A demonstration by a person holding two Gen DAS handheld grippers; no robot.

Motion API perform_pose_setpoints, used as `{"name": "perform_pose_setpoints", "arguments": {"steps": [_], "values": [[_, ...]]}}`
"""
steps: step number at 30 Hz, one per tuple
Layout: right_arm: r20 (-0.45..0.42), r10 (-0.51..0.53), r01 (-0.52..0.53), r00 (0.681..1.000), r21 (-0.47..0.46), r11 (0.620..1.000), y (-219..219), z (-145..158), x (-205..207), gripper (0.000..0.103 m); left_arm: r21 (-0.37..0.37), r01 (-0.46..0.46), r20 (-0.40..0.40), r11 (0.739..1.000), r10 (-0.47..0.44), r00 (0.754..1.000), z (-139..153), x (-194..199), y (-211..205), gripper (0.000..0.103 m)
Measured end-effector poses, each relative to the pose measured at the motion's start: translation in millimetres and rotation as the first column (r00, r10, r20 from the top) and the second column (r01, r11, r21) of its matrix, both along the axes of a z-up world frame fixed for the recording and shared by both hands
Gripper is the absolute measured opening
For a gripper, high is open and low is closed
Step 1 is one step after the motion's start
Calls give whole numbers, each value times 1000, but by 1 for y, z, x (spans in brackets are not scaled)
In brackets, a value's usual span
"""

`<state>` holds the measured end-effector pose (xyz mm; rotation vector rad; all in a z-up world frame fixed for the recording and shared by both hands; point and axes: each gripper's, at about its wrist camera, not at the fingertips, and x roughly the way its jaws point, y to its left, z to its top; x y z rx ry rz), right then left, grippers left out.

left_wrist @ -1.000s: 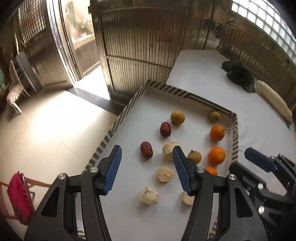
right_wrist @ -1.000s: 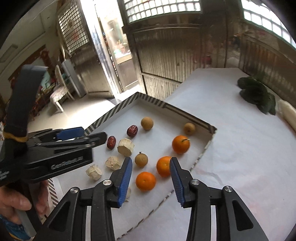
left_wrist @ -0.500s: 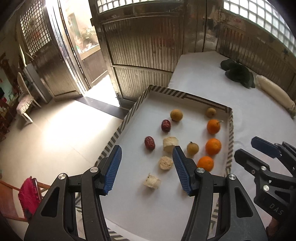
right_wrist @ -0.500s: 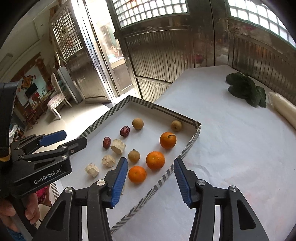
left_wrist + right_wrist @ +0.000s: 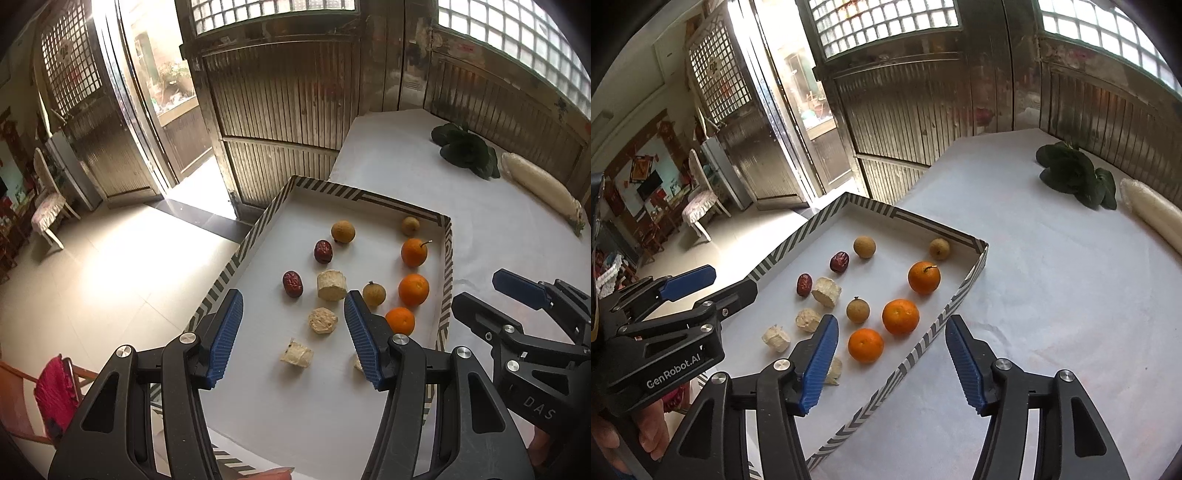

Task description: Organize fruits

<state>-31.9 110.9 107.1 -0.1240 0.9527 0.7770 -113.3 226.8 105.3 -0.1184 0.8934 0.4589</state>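
A striped-rimmed tray (image 5: 445, 258) (image 5: 975, 266) holds three oranges (image 5: 413, 289) (image 5: 900, 316), three brown longans (image 5: 343, 231) (image 5: 864, 247), two red dates (image 5: 293, 283) (image 5: 839, 261) and several pale cut pieces (image 5: 331, 284) (image 5: 826, 292). My left gripper (image 5: 293, 338) is open and empty, held above the tray's near end. My right gripper (image 5: 888, 363) is open and empty, held above the tray's right rim.
The white-covered table (image 5: 1052, 277) carries dark leafy greens (image 5: 1075, 175) (image 5: 465, 149) and a white wrapped roll (image 5: 1152, 214) (image 5: 539, 184) at the far right. The table's left edge drops to a tiled floor (image 5: 92, 266). A red chair (image 5: 55, 391) stands below.
Both grippers have drawn back and up from the tray, so the fruits look smaller and farther. The right gripper's jaws have opened wider. No fruit has moved.
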Motion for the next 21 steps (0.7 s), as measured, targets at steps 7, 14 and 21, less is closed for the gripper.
{"name": "perform_pose_setpoints", "arguments": {"steps": [7, 14, 21], "values": [[-16, 3, -3, 1000, 0, 1000, 1, -1, 0, 60, -4, 4, -3, 1000, -4, 1000, -1, 0, -2, 57], [-20, 10, -10, 1000, -11, 1000, 4, -4, -2, 61, -14, 10, 2, 1000, -10, 1000, -1, 0, -1, 57], [-23, 14, -14, 1000, -15, 1000, 6, -5, -3, 61, -26, -3, -11, 1000, 3, 1000, -3, 0, 3, 57]]}}
